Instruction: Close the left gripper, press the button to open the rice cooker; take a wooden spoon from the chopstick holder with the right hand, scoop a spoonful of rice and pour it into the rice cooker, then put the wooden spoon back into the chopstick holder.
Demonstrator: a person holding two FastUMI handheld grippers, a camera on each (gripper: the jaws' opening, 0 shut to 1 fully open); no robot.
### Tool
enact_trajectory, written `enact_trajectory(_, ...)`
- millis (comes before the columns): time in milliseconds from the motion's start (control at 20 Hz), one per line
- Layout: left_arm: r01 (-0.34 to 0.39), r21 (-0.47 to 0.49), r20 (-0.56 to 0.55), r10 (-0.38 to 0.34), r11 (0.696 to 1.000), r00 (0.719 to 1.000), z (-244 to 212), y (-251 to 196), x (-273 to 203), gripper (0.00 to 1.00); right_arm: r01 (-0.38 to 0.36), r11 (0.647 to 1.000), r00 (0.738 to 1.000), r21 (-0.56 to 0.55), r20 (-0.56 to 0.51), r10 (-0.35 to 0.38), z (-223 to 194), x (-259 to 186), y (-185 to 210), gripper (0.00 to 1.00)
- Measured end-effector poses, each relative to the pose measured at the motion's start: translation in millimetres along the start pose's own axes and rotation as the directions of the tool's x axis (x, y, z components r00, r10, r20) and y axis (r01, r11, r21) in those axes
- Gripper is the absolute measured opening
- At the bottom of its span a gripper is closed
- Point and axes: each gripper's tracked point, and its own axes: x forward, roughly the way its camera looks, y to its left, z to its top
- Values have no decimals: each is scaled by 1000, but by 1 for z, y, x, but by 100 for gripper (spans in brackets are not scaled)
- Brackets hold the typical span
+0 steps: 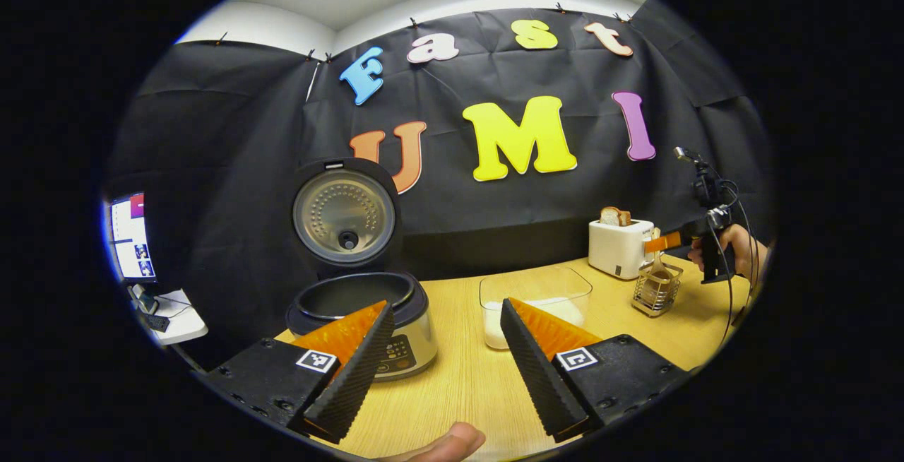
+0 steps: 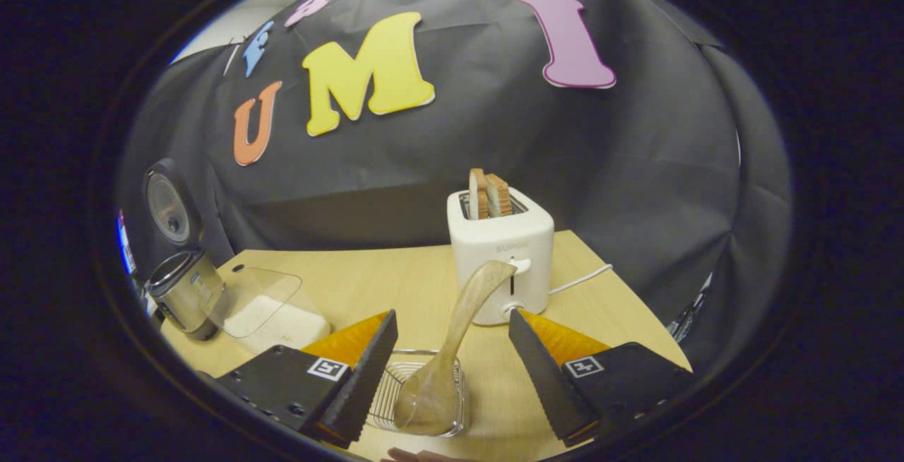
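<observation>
Standing open at centre-left of the left gripper view, the rice cooker [image 1: 360,292] is showing its lid raised; the left gripper [image 1: 445,356] is hanging released. In the right gripper view, the right gripper [image 2: 452,370] is hovering spread around the wooden spoon [image 2: 452,349], which is sitting in the chopstick holder [image 2: 395,391] at bottom centre, not touching it.

In the right gripper view the right tool [image 2: 452,370] hangs with its 2 fingers spread wide over the wire chopstick holder [image 2: 395,395] on the bench [image 2: 381,285]. A wooden spoon [image 2: 452,349] stands in the holder, bowl down, handle leaning up between the fingers and touching neither. Behind it a white toaster [image 2: 503,253] holds 2 slices of bread [image 2: 489,193]. Far left sits the rice cooker [image 2: 180,285] with its lid up, and beside it a clear container of rice [image 2: 272,317].
</observation>
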Motion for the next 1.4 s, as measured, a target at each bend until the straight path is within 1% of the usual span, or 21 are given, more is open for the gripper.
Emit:
enact_trajectory(100, 36, -12, -21, -36, 999, 999, -9, -8, 1, 96, 13, 998, 999, 62, -50, -9, -1, 15, -5, 95)
enact_trajectory(200, 35, -7, -32, -36, 999, 999, -15, -7, 4, 98, 1, 994, 995, 111, -96, 10, -4, 28, -7, 83)
enact_trajectory(250, 36, -7, -38, -36, 999, 999, -19, -8, 6, 98, 13, 993, 993, 117, -120, 1, -6, 34, -9, 76)
enact_trajectory(350, 46, -12, -42, -46, 999, 998, -22, -12, 8, 98, 11, 995, 987, 101, -158, 5, -6, 39, -8, 61)
enact_trajectory(400, 47, -13, -40, -48, 999, 998, -23, -13, 10, 99, 19, 996, 986, 92, -169, -3, -6, 42, -9, 60)
enact_trajectory(500, 39, -15, -42, -40, 999, 998, -27, -12, 13, 98, 57, 997, 975, 58, -219, -43, -16, 46, -14, 60)
enact_trajectory(550, 34, -21, -44, -35, 999, 998, -28, -12, 14, 98, 58, 997, 968, 53, -246, -43, -22, 49, -12, 58)
enact_trajectory(650, 33, -40, -35, -35, 999, 999, -28, -15, 15, 99, 60, 997, 959, 41, -281, -46, -30, 53, -9, 46)
enact_trajectory(700, 34, -52, -27, -35, 998, 999, -28, -15, 16, 99, 70, 997, 955, 23, -291, -61, -32, 55, -11, 46)
enact_trajectory(800, 29, -75, -22, -31, 997, 999, -28, -13, 14, 98, 73, 996, 945, 42, -321, -56, -37, 56, -6, 35)
enact_trajectory(850, 29, -84, -24, -31, 996, 999, -31, -12, 13, 99, 80, 996, 946, 32, -318, -66, -36, 58, -6, 34)
enact_trajectory(900, 28, -91, -26, -31, 995, 999, -32, -11, 14, 98, 72, 997, 947, 32, -317, -58, -38, 62, -4, 34)
enact_trajectory(950, 23, -97, -24, -26, 995, 999, -32, -9, 14, 98, 77, 997, 946, 31, -318, -63, -34, 53, -1, 22)
enact_trajectory(1000, 15, -103, -23, -18, 995, 1000, -32, -4, 13, 98, 59, 997, 953, 53, -301, -41, -28, 52, 7, 22)
enact_trajectory(1050, 5, -111, -21, -8, 994, 1000, -32, 1, 12, 98, 66, 997, 951, 46, -305, -49, -28, 47, 8, 14)
enact_trajectory(1100, -5, -121, -22, 2, 993, 1000, -32, 6, 11, 98, 70, 997, 951, 25, -303, -59, -27, 42, 9, 14)
enact_trajectory(1150, -8, -133, -22, 5, 991, 1000, -32, 8, 9, 98, 71, 997, 951, 13, -302, -63, -26, 38, 12, 12)
enact_trajectory(1250, -8, -150, -28, 4, 989, 1000, -34, 11, 7, 99, 82, 996, 956, 19, -285, -73, -20, 31, 13, 13)
enact_trajectory(1300, -7, -151, -29, 3, 989, 1000, -35, 12, 5, 98, 87, 996, 959, 25, -273, -77, -15, 26, 13, 10)
enact_trajectory(1400, -3, -149, -25, -1, 989, 1000, -36, 14, 1, 99, 97, 995, 965, 16, -246, -91, -3, 13, 14, 10)
